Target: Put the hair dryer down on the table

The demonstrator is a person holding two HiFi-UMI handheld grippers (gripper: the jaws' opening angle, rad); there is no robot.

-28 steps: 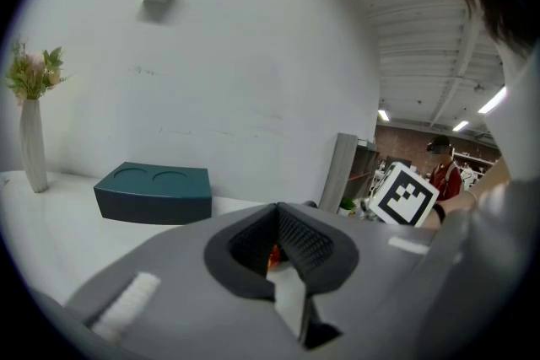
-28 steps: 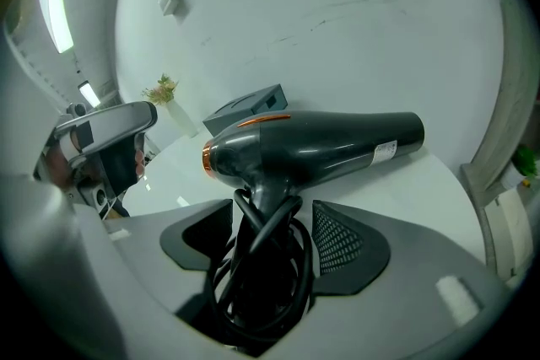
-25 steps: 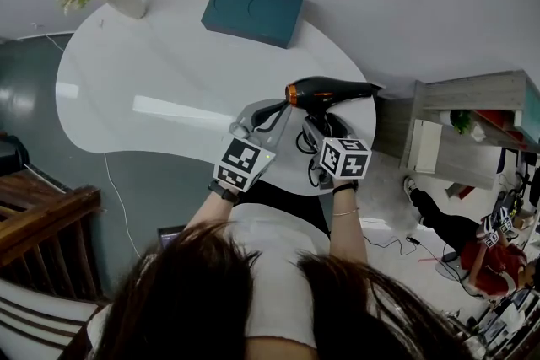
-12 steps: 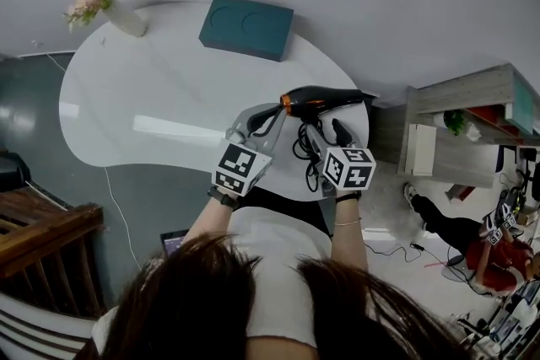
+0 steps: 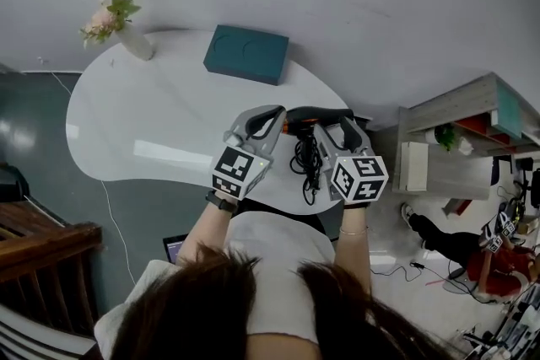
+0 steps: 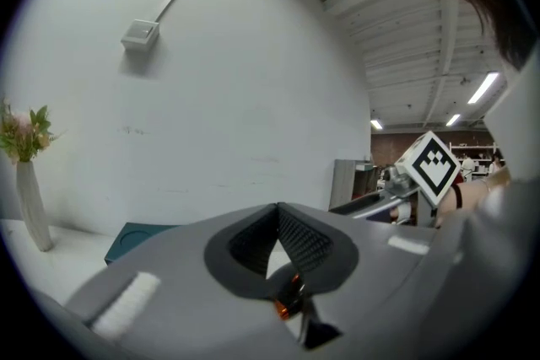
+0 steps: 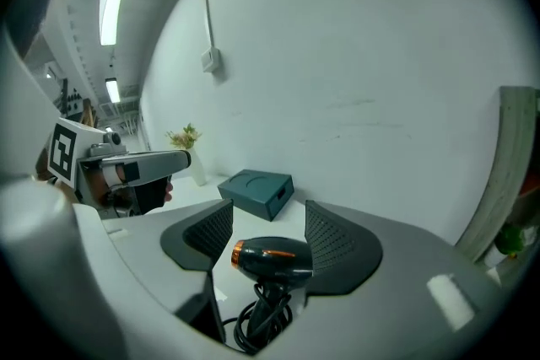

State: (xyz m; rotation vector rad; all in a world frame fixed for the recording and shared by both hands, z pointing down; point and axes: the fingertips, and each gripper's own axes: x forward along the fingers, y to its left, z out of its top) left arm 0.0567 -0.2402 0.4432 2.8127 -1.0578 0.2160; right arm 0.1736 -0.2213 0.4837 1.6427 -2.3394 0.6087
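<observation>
Right gripper (image 7: 268, 205): fingers wide apart, holding nothing. The hair dryer (image 7: 274, 257) sits between them on the white desk (image 5: 152, 114), near its edge closest to the person. Black body lies crosswise, orange ring toward the left finger with a clear gap. The other end is close against the right finger's pad (image 7: 333, 244); contact cannot be told. Handle points back toward the gripper, and the coiled cord (image 7: 263, 318) is bunched at its base.

Left gripper (image 6: 276, 211): fingers closed, tips meeting, nothing pinched. A small triangular gap is left behind the tips, and the dryer's orange ring shows through it, just beyond and to the right.

Head view: both grippers are held side by side over the desk's near edge, pointing away from the person, forearms stretched forward. The dryer's body spans the space between their fingers.

Farther back, a teal box (image 5: 246, 53) sits on the desk. A white vase (image 5: 135, 42) of flowers stands at the far left end by the wall.
</observation>
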